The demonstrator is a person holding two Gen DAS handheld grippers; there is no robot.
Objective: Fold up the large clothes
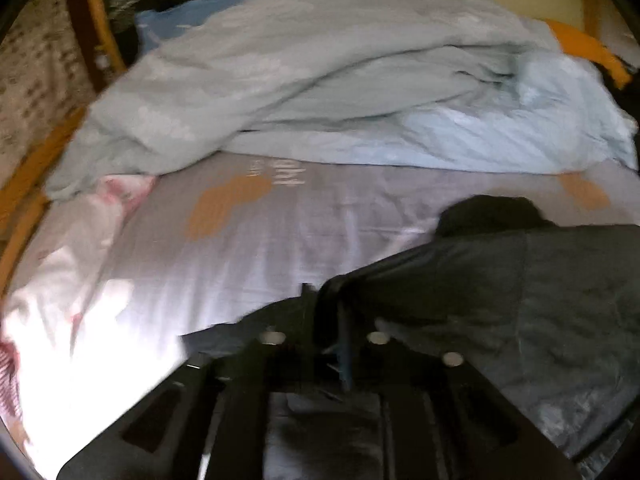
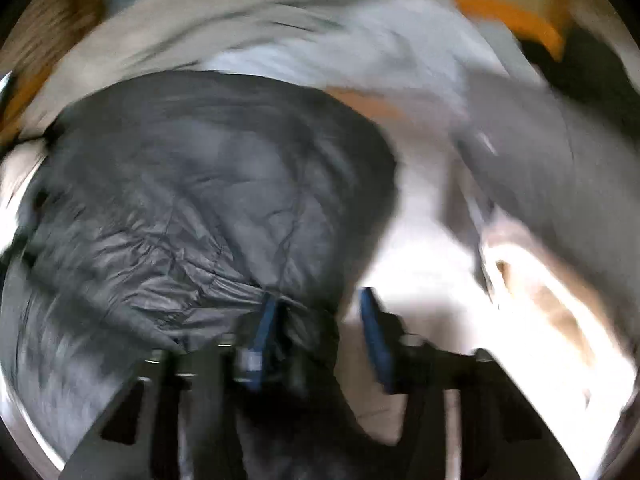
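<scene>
A dark grey padded jacket [image 1: 500, 300] lies on the bed's grey sheet [image 1: 260, 248], at the lower right in the left wrist view. My left gripper [image 1: 326, 312] is at its near left edge with the jaws a little apart, and a fold of the hem lies over and between them. In the blurred right wrist view the jacket [image 2: 200, 184] fills the left half. My right gripper [image 2: 320, 312] straddles its right edge. The left blue pad [image 2: 266, 320] is against the cloth, while the right pad [image 2: 372, 320] stands clear over the sheet [image 2: 420, 220].
A rumpled pale blue-green duvet [image 1: 320, 80] is heaped across the far half of the bed. A white and pink garment [image 1: 80, 240] lies at the left edge. An orange wooden bed frame [image 1: 24, 208] runs along the left side. Another grey cloth [image 2: 540, 160] lies at the right.
</scene>
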